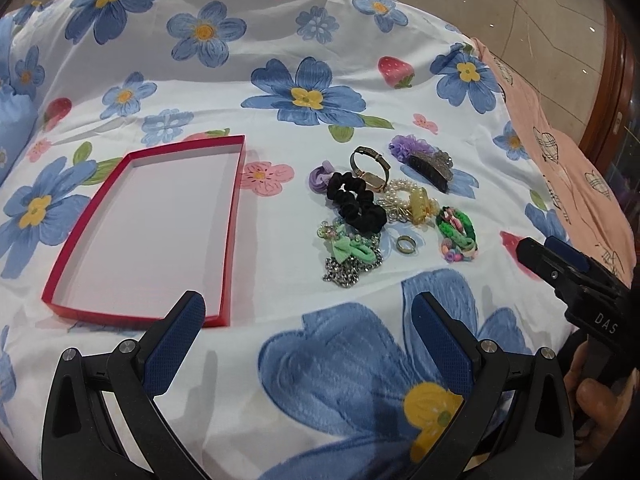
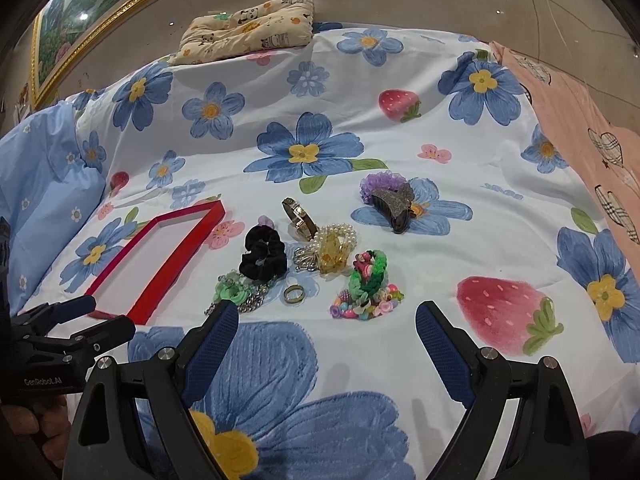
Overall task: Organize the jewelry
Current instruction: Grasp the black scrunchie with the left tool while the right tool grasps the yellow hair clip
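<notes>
- The left gripper (image 1: pixel 308 308) is held wide apart above the flowered sheet (image 1: pixel 280 20), with nothing between its fingers.
- The right gripper (image 2: pixel 322 318) is likewise spread wide and holds nothing; it is also seen at 3 o'clock in the left view (image 1: pixel 538 256).
- The left gripper appears at 9 o'clock in the right view (image 2: pixel 108 318), just beside the near corner of the box.
- A red box (image 1: pixel 236 216), shallow with a pale floor, lies on the sheet at 9 o'clock in the left view; nothing is seen inside it.
- The jewelry is heaped to the right of the box, apart from it.
- A black scrunchie (image 1: pixel 355 200) lies at the heap's middle, touching a purple tie (image 1: pixel 319 176) at its 10 o'clock.
- A watch (image 1: pixel 370 168) stands on edge at the scrunchie's 1 o'clock.
- A pearl band (image 1: pixel 400 192) and a yellow clip (image 1: pixel 420 206) lie at its 3 o'clock.
- A dark claw clip (image 1: pixel 434 166) rests against a purple ruffle (image 1: pixel 408 147) at the heap's 1 o'clock.
- A ring (image 2: pixel 294 293) lies flat by itself, at the right gripper's 11 o'clock.
- A green bow (image 1: pixel 352 250) lies on a silver chain (image 1: pixel 348 272) at the ring's 9 o'clock.
- A green braid (image 2: pixel 370 270) and bright beads (image 2: pixel 366 306) lie at the ring's 3 o'clock.
- A panda pillow (image 2: pixel 248 26) lies at the sheet's far edge, at 12 o'clock.
</notes>
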Motion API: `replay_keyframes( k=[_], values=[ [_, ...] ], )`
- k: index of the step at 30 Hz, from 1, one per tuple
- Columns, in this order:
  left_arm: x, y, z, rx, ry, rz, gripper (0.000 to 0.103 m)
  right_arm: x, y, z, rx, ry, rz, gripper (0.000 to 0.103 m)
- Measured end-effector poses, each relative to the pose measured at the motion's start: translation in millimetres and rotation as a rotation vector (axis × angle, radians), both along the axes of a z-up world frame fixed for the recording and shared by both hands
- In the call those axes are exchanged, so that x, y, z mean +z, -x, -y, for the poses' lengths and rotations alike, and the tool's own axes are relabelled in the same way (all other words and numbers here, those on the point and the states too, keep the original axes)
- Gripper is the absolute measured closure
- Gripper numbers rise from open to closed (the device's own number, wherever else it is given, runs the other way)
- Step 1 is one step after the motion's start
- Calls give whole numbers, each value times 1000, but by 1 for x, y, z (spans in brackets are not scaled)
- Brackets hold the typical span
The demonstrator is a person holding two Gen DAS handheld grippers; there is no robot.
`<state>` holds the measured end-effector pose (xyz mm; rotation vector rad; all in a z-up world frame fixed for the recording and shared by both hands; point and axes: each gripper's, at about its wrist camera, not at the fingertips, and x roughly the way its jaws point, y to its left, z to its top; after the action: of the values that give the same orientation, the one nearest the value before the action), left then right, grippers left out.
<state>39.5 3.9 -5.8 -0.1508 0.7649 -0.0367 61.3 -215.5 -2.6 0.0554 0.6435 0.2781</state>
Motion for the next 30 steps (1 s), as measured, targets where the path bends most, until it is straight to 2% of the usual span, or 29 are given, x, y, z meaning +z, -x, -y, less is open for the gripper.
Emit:
replay_keyframes(
  k=[8,14,22,27,30],
  values=[
    [5,-34,-8,0,22,-32,2,0,-34,4,4,-39,-47,13],
    [7,-71,-5,-24,18,-58,11,-4,-65,3,20,-61,-106,33],
    [-3,-119,0,-72,74,-117,23,-16,-101,-2,30,-76,-169,40],
    [-17,-145,0,-87,115,-171,29,-27,-121,-5,41,-81,-209,41],
    [-23,-158,5,-98,108,-191,31,-36,-133,-10,52,-81,-245,46]
  ],
)
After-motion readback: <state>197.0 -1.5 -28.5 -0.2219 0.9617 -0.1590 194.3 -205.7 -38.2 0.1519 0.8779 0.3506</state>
